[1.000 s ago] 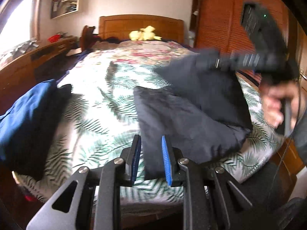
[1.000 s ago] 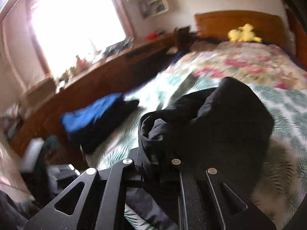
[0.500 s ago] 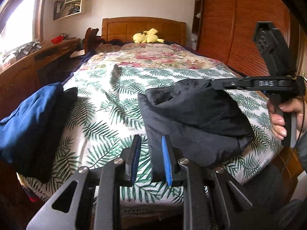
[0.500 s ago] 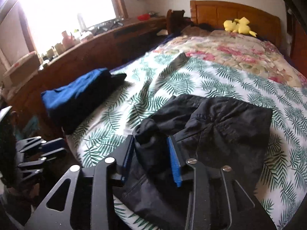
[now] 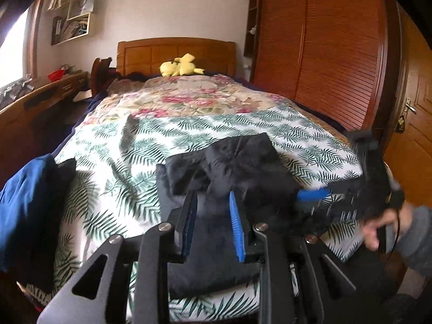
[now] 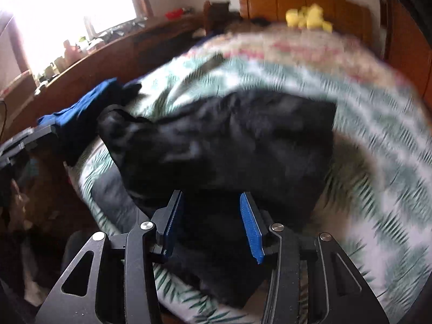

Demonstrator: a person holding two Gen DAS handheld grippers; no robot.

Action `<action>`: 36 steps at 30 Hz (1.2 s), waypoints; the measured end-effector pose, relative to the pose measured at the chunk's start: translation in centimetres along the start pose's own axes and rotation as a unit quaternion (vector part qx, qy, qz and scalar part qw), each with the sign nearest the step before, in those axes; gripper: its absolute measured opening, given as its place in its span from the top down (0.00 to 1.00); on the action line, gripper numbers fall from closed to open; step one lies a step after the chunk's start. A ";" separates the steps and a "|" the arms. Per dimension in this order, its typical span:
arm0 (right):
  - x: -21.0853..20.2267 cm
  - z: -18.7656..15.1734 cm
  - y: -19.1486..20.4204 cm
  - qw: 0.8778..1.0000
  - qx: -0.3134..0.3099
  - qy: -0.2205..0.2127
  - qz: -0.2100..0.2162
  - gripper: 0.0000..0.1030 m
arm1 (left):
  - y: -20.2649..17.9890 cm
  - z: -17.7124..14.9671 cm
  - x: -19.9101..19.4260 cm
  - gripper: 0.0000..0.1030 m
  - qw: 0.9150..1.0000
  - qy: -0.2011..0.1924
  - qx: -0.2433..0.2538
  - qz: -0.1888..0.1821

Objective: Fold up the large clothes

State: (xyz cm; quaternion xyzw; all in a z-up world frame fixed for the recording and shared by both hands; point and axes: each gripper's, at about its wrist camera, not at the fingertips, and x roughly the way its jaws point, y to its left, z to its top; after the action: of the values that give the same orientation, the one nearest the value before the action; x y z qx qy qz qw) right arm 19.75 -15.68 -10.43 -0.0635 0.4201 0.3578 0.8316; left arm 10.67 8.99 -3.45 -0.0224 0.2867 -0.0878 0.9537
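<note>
Right view blurred. Right gripper point(image 6: 210, 216) jaws, just opening, and left gripper point(image 5: 213, 224) jaws stand apart, empty, over black garment point(image 5: 229, 167).

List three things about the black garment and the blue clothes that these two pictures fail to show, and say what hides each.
- Black garment, right wrist view: folds smeared by motion blur.
- Its near edge, left wrist view: behind the left gripper.
- Blue clothes, left wrist view: cut off by the picture's left edge.

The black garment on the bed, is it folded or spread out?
Folded: the black garment lies doubled in a compact, lumpy bundle on the leaf-print bedspread, not yet neat.
</note>
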 end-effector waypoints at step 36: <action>1.7 -3.7 -0.1 0.999 0.021 -0.013 0.022 0.56 | -2.5 -3.5 9.8 0.73 0.990 0.140 -0.013 -0.022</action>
State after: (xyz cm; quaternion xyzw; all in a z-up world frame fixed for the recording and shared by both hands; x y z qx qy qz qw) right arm 18.05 -16.35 -14.03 -0.0320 0.4176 0.3680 0.8302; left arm 16.44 4.75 -11.44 -0.0283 0.4177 -0.1077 0.9017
